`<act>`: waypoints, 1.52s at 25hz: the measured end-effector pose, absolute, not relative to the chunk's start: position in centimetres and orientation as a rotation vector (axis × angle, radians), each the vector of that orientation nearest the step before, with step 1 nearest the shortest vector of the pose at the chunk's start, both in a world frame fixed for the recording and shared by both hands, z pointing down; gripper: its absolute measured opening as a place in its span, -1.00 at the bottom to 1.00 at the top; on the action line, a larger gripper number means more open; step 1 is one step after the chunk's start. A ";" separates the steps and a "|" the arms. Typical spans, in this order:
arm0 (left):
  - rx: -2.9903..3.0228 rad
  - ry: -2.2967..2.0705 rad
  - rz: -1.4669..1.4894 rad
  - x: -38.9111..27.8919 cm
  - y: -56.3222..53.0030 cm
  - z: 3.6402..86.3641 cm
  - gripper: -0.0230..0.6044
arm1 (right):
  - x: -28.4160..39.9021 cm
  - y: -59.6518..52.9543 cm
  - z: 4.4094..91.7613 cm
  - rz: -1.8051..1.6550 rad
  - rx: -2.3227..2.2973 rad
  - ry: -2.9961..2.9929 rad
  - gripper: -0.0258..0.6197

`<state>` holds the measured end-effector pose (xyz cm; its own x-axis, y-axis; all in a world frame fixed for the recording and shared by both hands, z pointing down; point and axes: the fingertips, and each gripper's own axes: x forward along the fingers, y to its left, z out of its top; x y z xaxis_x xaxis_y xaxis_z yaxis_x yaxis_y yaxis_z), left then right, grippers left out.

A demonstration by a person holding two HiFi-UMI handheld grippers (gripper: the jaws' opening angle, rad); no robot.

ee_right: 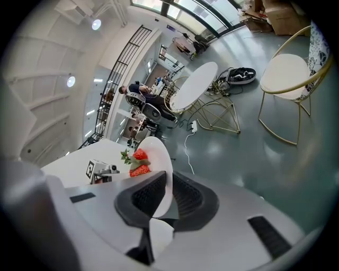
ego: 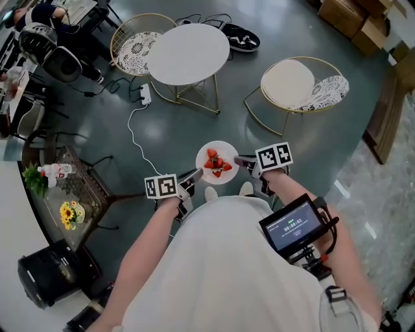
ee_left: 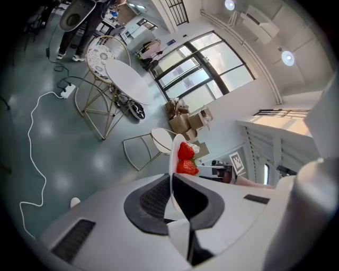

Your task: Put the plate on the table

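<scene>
A small white plate [ego: 222, 154] with several strawberries [ego: 216, 163] hangs in the air in front of the person, over the grey floor. My left gripper [ego: 194, 176] is shut on its left rim and my right gripper [ego: 244, 161] is shut on its right rim. In the left gripper view the plate's edge [ee_left: 171, 159] runs between the jaws, strawberries [ee_left: 186, 159] beyond. The right gripper view shows the plate [ee_right: 159, 159] pinched the same way, with strawberries [ee_right: 140, 163]. The round white table [ego: 188, 53] stands further ahead.
Two gold wire chairs flank the table: one behind it at left [ego: 135, 43], one at right [ego: 300, 86]. A power strip with a white cable [ego: 144, 96] lies on the floor. A side table with flowers [ego: 68, 194] and cardboard boxes [ego: 353, 19] stand at the edges.
</scene>
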<state>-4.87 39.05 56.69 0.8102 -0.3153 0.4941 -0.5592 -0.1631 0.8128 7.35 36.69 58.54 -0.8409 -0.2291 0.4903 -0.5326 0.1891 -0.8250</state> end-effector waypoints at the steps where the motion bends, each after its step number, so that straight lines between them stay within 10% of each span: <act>1: 1.764 -0.675 0.247 -4.9 39.0 56.8 -0.88 | 7.3 36.7 58.6 1.701 0.729 -2.209 -0.86; 38: 1.724 -0.781 0.258 -2.7 39.6 57.4 -0.88 | 9.5 37.0 57.6 1.642 0.674 -2.202 -0.86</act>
